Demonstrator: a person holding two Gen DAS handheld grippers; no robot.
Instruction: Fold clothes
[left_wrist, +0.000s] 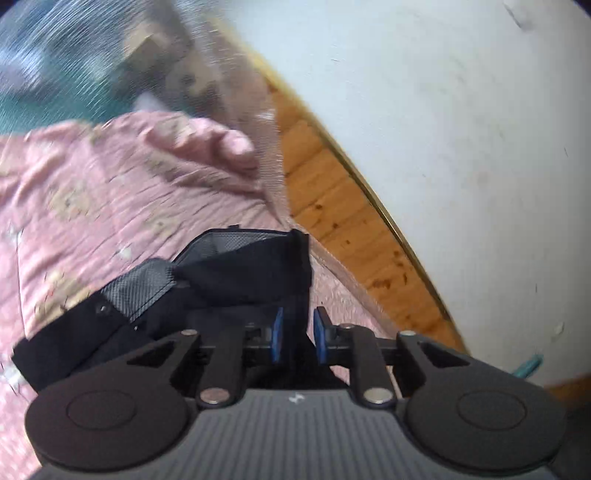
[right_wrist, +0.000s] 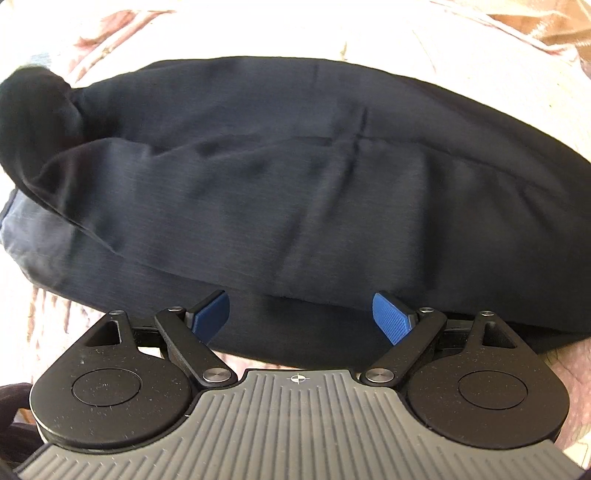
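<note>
Midway through the fold, we judge: our left claw (left_wrist: 298, 332), nearly closed, pinches an edge of the dark garment (left_wrist: 236, 266) at lower centre, above the pink bedspread (left_wrist: 110, 192); our right claw (right_wrist: 301, 317) gapes wide, empty, the garment (right_wrist: 295, 184) spread flat just beyond it, final folds remaining

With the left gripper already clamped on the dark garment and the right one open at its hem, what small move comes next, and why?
Probably close the right gripper on the dark garment's near edge. Its blue pads stand wide apart at that edge, while the left gripper already pinches a fold above the pink bedspread.
</note>
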